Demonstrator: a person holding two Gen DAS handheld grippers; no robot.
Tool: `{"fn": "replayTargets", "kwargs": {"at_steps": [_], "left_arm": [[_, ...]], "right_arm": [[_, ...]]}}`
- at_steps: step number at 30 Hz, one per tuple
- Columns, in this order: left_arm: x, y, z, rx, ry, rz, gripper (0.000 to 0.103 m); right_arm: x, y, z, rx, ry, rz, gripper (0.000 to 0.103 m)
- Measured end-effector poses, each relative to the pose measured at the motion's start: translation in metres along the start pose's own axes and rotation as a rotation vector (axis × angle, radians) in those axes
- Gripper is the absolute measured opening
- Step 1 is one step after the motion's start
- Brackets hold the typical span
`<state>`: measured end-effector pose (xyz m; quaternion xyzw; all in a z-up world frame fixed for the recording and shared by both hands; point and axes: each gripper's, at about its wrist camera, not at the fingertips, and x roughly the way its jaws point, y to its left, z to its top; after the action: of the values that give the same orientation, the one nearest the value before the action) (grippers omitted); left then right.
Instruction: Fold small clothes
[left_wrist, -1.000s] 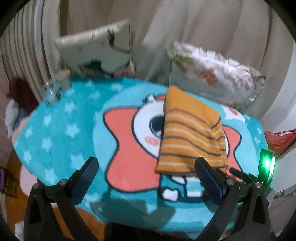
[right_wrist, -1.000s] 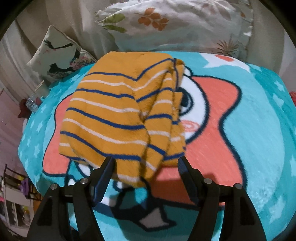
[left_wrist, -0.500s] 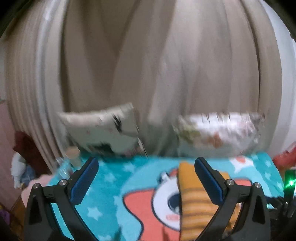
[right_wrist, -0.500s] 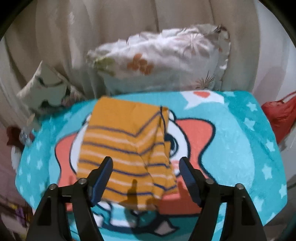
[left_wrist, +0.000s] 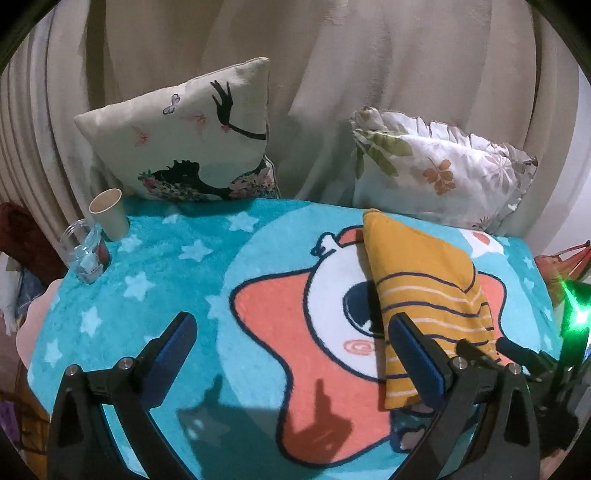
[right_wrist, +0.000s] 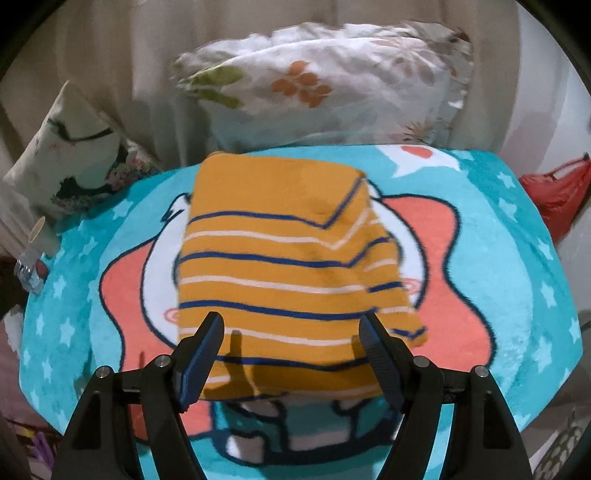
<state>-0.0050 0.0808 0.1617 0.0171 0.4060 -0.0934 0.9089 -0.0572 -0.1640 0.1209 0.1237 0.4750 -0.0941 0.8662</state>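
Note:
A folded orange garment with blue and white stripes (right_wrist: 288, 266) lies on the teal cartoon blanket (right_wrist: 517, 277). In the left wrist view the garment (left_wrist: 424, 288) lies at the right. My left gripper (left_wrist: 291, 339) is open and empty, above the blanket, left of the garment. My right gripper (right_wrist: 291, 339) is open and empty, just in front of the garment's near edge.
A paper cup (left_wrist: 109, 212) and a glass jar (left_wrist: 86, 254) stand at the blanket's far left corner. Two pillows (left_wrist: 192, 136) (left_wrist: 439, 166) lean on the curtain behind. A red bag (right_wrist: 557, 188) lies to the right.
Both grippers pulled back and rose away from the garment, then steadied. The left view swung up toward the curtain and came back down. The garment stayed folded in place.

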Motion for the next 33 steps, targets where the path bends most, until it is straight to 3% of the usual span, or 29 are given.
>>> {"fn": "replayTargets", "kwargs": {"at_steps": [10, 21, 33], "left_arm": [[0.01, 0.014, 0.002, 0.024, 0.035, 0.007, 0.103], [0.004, -0.005, 0.001, 0.074, 0.024, -0.016, 0.103], [-0.006, -0.015, -0.007, 0.042, 0.025, 0.014, 0.103]], "right_arm": [[0.015, 0.045, -0.002, -0.071, 0.016, 0.018, 0.079], [0.017, 0.036, -0.004, -0.049, 0.032, 0.018, 0.079], [0.012, 0.017, -0.005, -0.05, 0.032, 0.033, 0.079]]}}
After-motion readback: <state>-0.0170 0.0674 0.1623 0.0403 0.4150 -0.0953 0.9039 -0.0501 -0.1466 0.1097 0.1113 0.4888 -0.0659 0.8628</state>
